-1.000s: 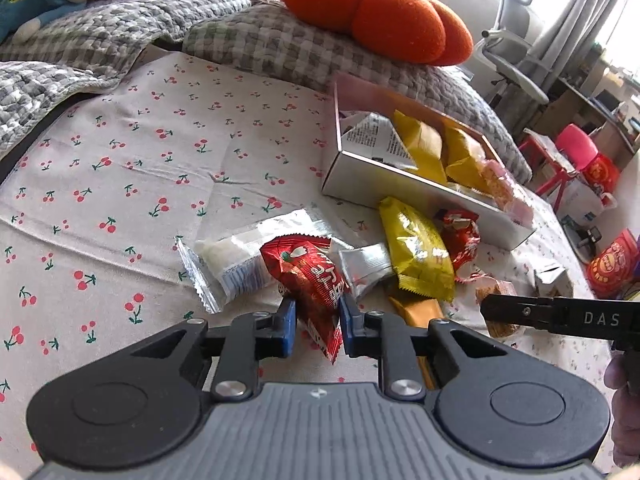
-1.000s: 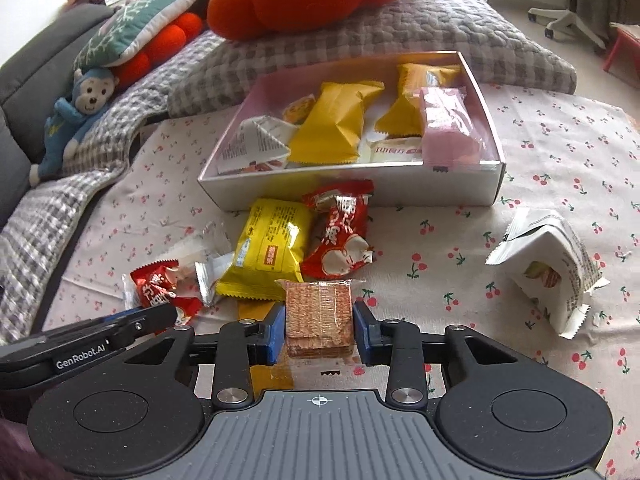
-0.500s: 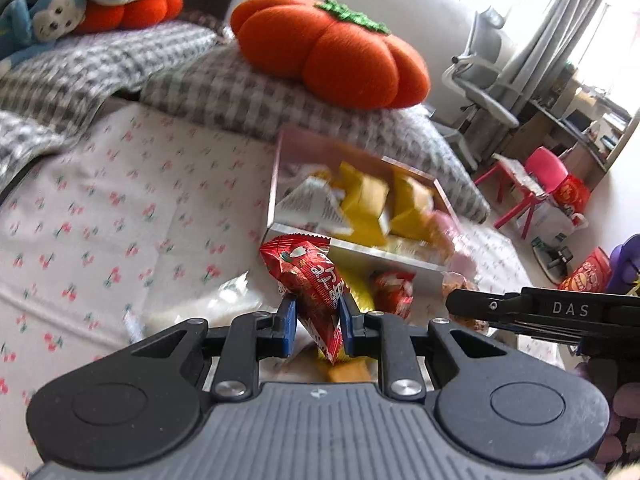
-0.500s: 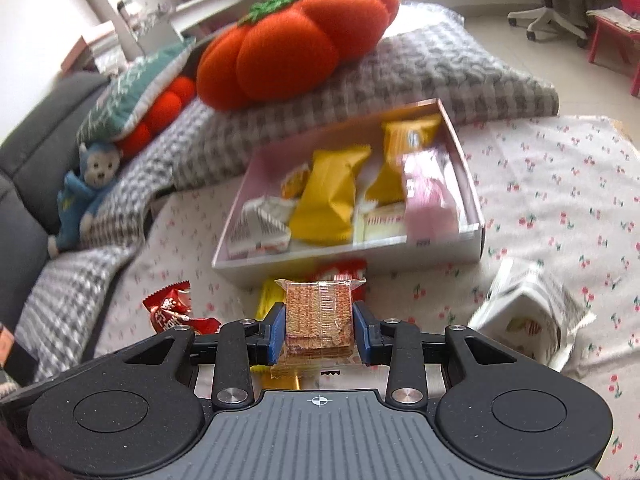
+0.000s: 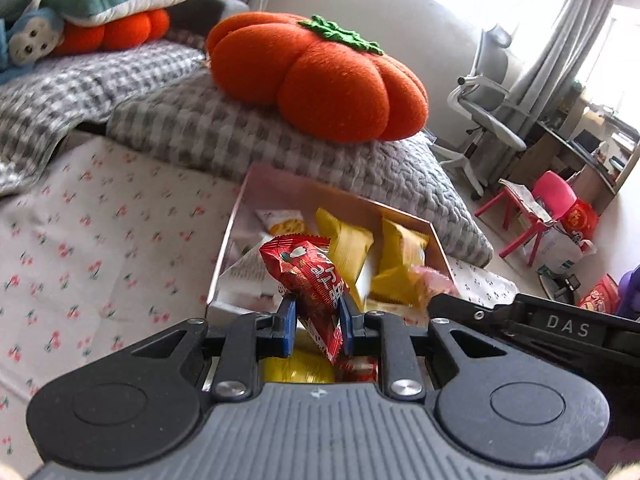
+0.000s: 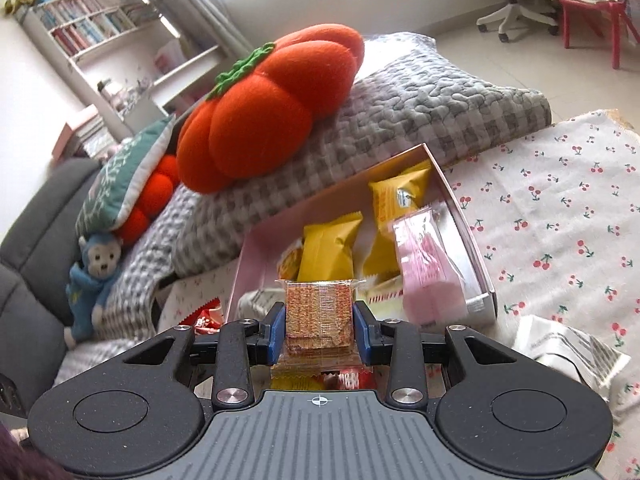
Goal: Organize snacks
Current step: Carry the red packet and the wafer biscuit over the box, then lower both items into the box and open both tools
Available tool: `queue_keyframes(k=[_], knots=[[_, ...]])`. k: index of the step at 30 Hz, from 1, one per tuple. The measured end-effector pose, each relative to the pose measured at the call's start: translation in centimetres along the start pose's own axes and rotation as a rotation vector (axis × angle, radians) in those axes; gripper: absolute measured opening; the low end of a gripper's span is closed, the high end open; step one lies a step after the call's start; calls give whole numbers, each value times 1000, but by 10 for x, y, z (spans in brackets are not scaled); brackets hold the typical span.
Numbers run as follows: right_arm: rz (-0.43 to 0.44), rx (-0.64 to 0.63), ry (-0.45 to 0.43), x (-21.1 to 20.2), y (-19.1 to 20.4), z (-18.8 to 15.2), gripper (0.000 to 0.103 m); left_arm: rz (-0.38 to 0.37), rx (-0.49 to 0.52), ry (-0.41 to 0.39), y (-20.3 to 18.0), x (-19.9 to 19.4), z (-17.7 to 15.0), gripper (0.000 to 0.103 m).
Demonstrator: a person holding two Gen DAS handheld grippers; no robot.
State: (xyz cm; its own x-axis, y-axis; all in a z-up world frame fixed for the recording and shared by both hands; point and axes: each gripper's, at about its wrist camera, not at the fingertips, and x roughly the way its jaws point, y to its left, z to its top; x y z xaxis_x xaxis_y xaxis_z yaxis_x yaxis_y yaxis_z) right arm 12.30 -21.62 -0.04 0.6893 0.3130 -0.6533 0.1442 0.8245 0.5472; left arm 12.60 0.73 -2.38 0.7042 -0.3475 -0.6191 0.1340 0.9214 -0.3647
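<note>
Both tongs loaded: left tongs [image 5: 317, 320] grip red packet [image 5: 310, 276], right tongs [image 6: 319, 327] grip wafer pack [image 6: 319, 314]. Box [image 6: 478, 280] lies at 12 o'clock of each, long axis running 12–6.

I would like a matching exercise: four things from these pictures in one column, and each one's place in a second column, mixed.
Things:
1. red packet
2. wafer pack
3. pink packet
4. orange pumpkin cushion

Places:
a. on the grey checked pillow
b. in the right tongs
c. inside the box
d. in the left tongs

Pairs: 1-d, 2-b, 3-c, 4-a
</note>
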Motion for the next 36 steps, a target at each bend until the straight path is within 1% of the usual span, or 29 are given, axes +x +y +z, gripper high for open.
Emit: queue_keyframes(k=[3, 9, 11, 14, 20, 22, 23, 25, 26, 27, 29, 32, 34, 36], knots=[[-13, 9, -9, 7, -5, 1, 34, 9, 1, 7, -3, 11, 1, 20], [-38, 11, -15, 19, -14, 2, 34, 36, -30, 39, 0, 33, -2, 20], [-35, 24, -11, 22, -17, 2, 34, 45, -47, 48, 2, 40, -2, 20], [-30, 36, -9, 24, -22, 1, 34, 33, -77, 42, 4, 45, -3, 20], [-18, 57, -21, 25, -26, 2, 34, 37, -101, 45, 3, 56, -4, 20], [-2, 67, -33, 25, -28, 3, 35, 36, -117, 50, 4, 59, -4, 20], [7, 75, -44, 24, -28, 3, 38, 36, -119, 50, 3, 59, -5, 22], [14, 82, -53, 22, -28, 4, 39, 35, -106, 47, 1, 57, -4, 24], [18, 79, -52, 21, -28, 6, 40, 38, -95, 44, -1, 56, -4, 28], [19, 74, -54, 20, -27, 6, 46, 45, -78, 37, -2, 54, -4, 28], [8, 62, -61, 17, -25, 7, 51, 72, -31, 33, -7, 54, -3, 30], [0, 57, -56, 13, -25, 7, 54, 98, 17, 46, -11, 52, -4, 37], [-2, 51, -57, 9, -24, 6, 56, 100, 37, 45, -12, 49, -6, 41], [2, 41, -57, 5, -22, 6, 61, 101, 61, 41, -15, 44, -6, 46]])
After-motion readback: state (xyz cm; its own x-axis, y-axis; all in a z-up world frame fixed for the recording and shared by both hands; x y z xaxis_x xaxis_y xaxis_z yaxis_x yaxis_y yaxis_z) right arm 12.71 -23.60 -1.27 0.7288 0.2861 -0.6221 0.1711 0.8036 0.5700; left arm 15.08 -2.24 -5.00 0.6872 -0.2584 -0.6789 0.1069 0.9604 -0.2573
